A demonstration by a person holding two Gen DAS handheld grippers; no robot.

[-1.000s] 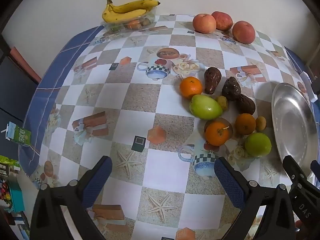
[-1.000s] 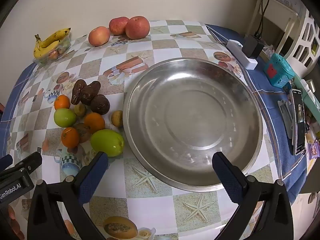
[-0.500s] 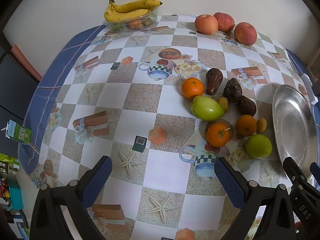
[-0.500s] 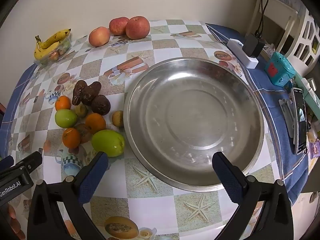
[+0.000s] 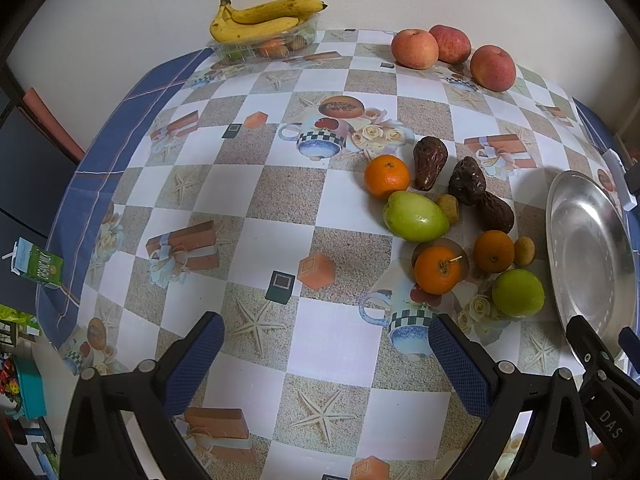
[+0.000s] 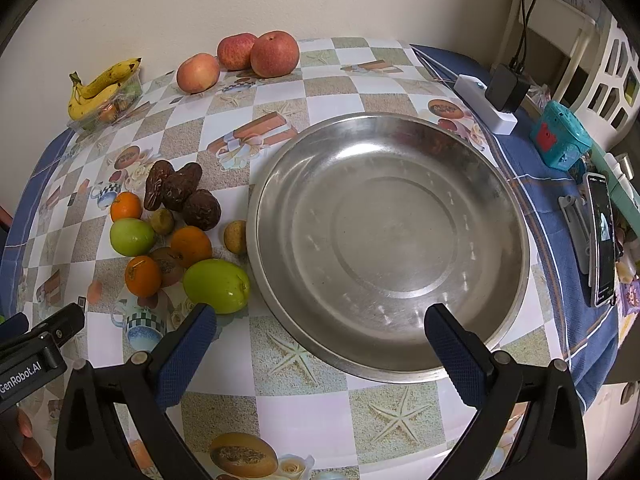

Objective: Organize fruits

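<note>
A pile of fruit lies on the table: three oranges [image 5: 386, 176], two green fruits [image 5: 415, 216], three dark brown wrinkled fruits [image 5: 466, 181] and small yellowish ones [image 5: 524, 251]. The pile also shows in the right wrist view [image 6: 191, 245], just left of a large steel plate [image 6: 390, 240]; the plate is at the right edge in the left wrist view [image 5: 588, 248]. My left gripper [image 5: 324, 340] is open and empty, near the table's front, left of the pile. My right gripper [image 6: 320, 334] is open and empty over the plate's near rim.
Three apples [image 5: 414, 49] and a tray of bananas [image 5: 264, 20] sit at the table's far edge. A phone [image 6: 602, 236], a teal toy [image 6: 560, 136] and a charger [image 6: 506, 88] lie right of the plate. A juice carton [image 5: 38, 266] stands off the table's left.
The left gripper's view has drifted slightly, so the fruit sits a little lower and further right in frame. The right view is almost unchanged. Both grippers stay open.
</note>
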